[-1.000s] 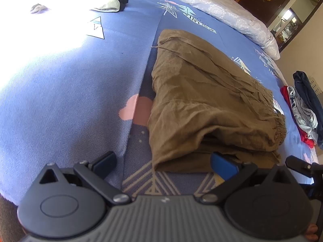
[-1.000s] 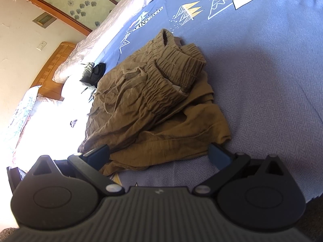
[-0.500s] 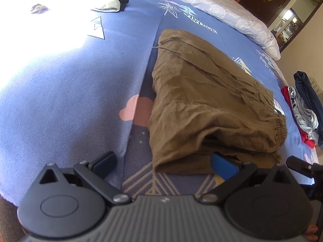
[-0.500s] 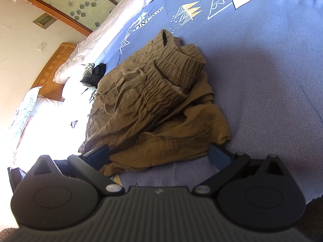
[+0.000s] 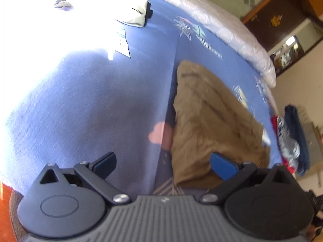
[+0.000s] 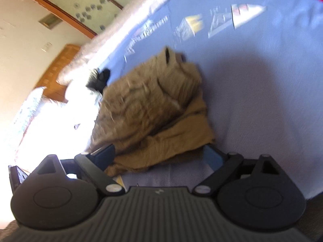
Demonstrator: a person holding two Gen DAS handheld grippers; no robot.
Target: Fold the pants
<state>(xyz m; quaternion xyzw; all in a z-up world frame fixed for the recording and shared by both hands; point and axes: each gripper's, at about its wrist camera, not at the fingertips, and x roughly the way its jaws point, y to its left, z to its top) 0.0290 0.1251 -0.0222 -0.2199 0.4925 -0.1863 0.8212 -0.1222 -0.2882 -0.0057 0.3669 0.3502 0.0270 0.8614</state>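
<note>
The brown pants [image 5: 210, 119] lie folded in a stack on the blue bedspread [image 5: 90, 100]. In the right wrist view the pants [image 6: 153, 109] show their gathered waistband on top and a loose lower layer toward me. My left gripper [image 5: 163, 163] is open and empty, just short of the stack's near edge. My right gripper [image 6: 161, 153] is open and empty, with the near edge of the pants between its fingers. Both views are blurred by motion.
A pile of red, grey and navy clothes [image 5: 290, 141] lies at the bed's right edge. A white quilt [image 5: 222, 30] runs along the far side. A pale and black garment [image 5: 143, 14] lies at the far left in bright sun. A wooden headboard [image 6: 58, 72] stands beyond.
Both grippers have drawn back and tilted, so the pants look smaller and farther away. The views have gone blurry. The pants have not moved and both grippers stay open.
</note>
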